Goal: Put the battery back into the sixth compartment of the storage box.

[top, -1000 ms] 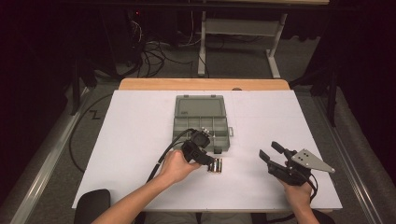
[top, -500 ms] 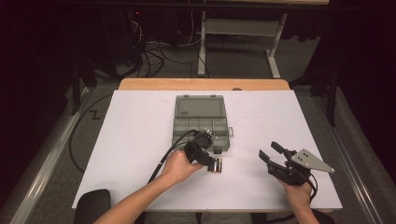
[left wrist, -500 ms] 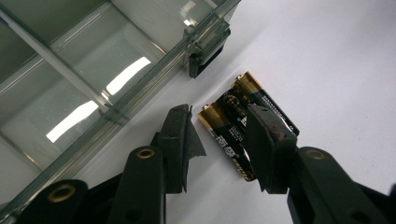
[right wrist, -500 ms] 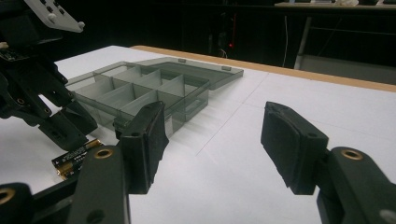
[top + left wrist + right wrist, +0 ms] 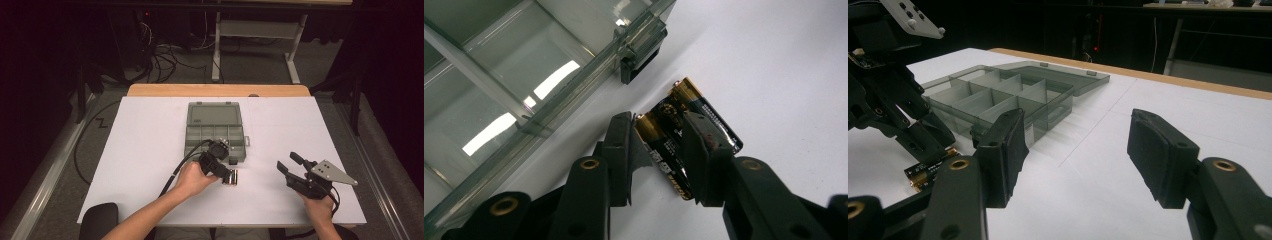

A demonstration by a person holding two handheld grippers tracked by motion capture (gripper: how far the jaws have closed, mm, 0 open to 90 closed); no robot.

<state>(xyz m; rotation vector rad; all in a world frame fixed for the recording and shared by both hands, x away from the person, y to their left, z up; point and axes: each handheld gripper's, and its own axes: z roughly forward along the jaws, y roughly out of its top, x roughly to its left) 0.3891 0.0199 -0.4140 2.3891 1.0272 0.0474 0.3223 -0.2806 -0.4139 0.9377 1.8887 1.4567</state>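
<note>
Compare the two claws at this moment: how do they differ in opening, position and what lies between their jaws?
The left claw points down at the batteries beside the compartment box; the right claw hovers level over bare table. The left claw's jaws have just been closing, with batteries between them; the right claw's jaws stand wide with nothing between. Both are black, two-jawed and hand-held.

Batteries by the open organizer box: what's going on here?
A person at a white table works a gripper in each hand. The left gripper has just been closing its jaws around a pack of batteries lying on the table beside the open compartment box; one battery sits between the jaws, though a firm pinch cannot be confirmed. The right gripper waits off to the side, jaws wide open and holding nothing.
</note>
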